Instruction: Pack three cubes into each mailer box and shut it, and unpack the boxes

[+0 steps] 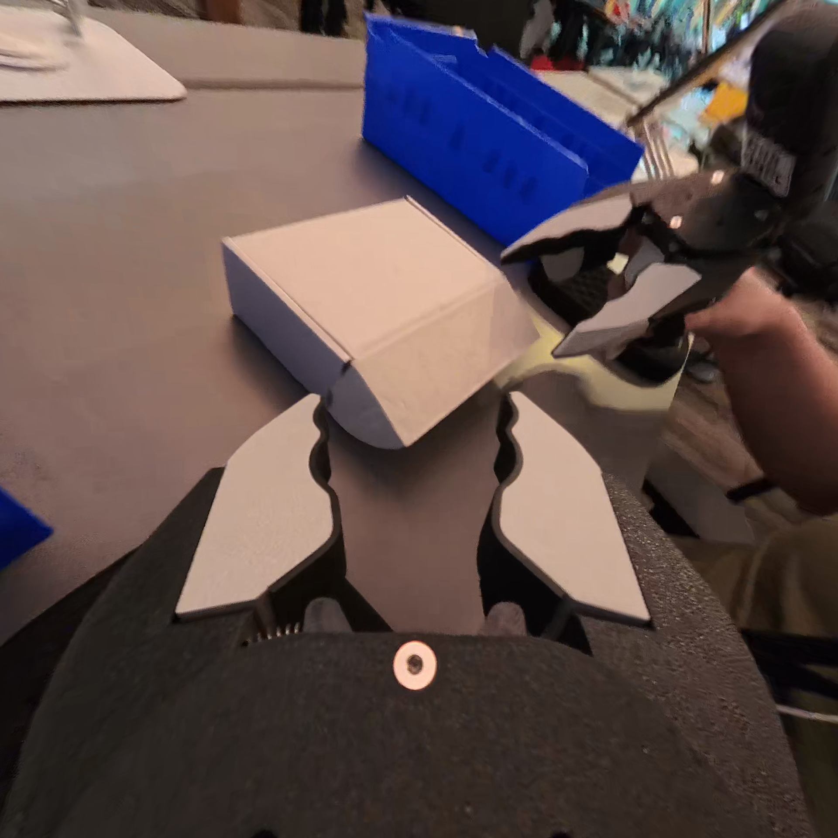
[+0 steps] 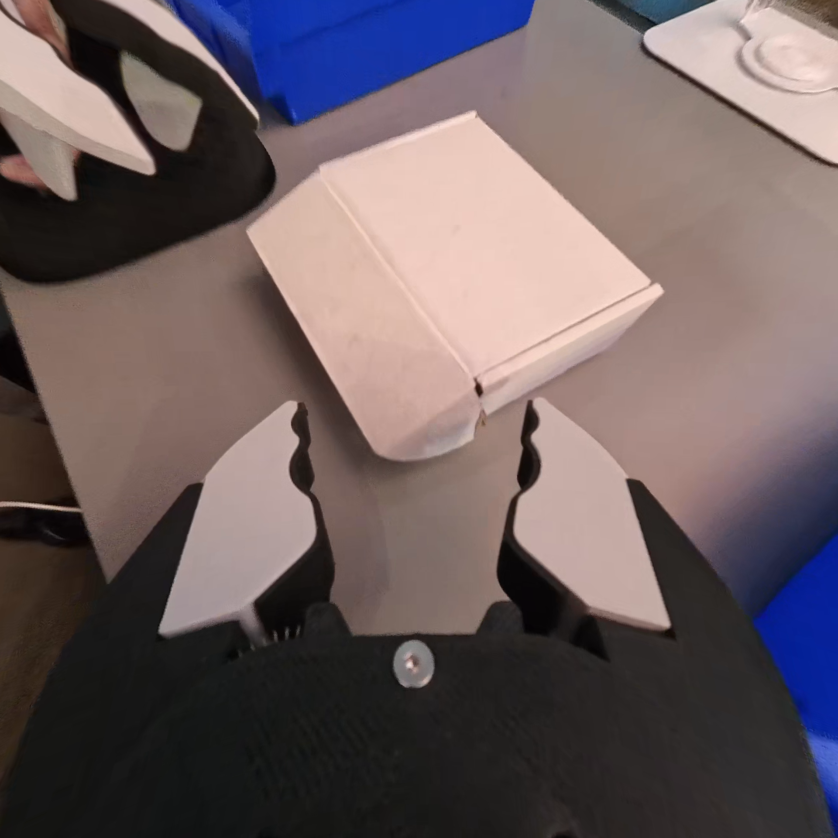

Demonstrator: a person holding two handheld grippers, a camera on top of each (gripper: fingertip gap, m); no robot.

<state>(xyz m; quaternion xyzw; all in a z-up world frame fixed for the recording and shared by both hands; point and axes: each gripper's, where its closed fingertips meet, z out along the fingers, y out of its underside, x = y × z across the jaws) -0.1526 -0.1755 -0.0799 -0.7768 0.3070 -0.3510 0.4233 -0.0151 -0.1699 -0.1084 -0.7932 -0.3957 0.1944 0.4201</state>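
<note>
left wrist view: white mailer box (image 1: pixel 362 290) lies closed, front flap untucked. left gripper (image 1: pixel 412 403) and right gripper (image 2: pixel 415 410) both gape empty. judgement: pinch the flap (image 2: pixel 362 326) edge squarely.

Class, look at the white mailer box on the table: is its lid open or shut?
Almost shut. The white mailer box has its lid down flat on top, but the front flap slopes outward, untucked. Its contents are hidden.
</note>
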